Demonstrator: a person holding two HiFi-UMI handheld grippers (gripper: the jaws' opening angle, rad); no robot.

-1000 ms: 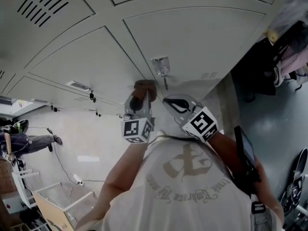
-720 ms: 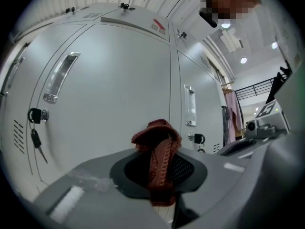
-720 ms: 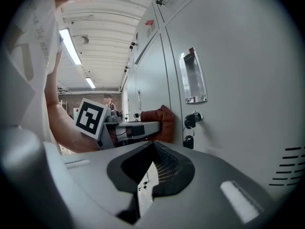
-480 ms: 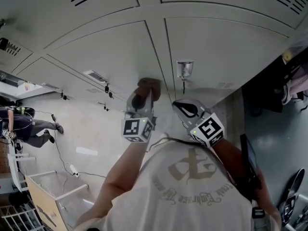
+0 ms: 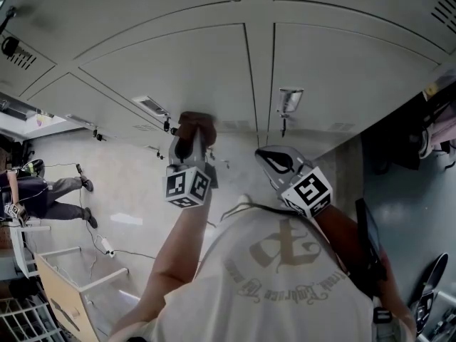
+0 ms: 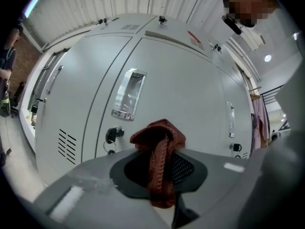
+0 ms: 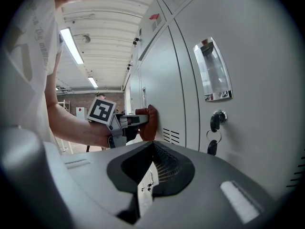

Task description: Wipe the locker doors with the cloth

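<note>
A red-brown knitted cloth (image 5: 196,125) is pressed against a pale grey locker door (image 5: 178,70), left of the seam between two doors. My left gripper (image 5: 191,140) is shut on the cloth (image 6: 159,144), which bunches over its jaw tips. In the right gripper view the left gripper (image 7: 125,123) holds the cloth (image 7: 149,122) flat on the door beside a vent. My right gripper (image 5: 267,155) hangs close to the neighbouring door (image 5: 335,63), below its handle plate (image 5: 288,102); its jaws (image 7: 152,149) meet with nothing between them.
A lock with a hanging key (image 7: 213,128) sits under the clear handle (image 7: 213,70). Another handle (image 6: 127,94) and lock (image 6: 112,134) face the left gripper. A person (image 5: 43,194) stands far left, a wooden-framed cart (image 5: 71,283) bottom left, dark bags (image 5: 420,134) at right.
The left gripper has slid the cloth leftwards along the door, away from the handle plate. The right gripper has barely moved. The head view has shifted.
</note>
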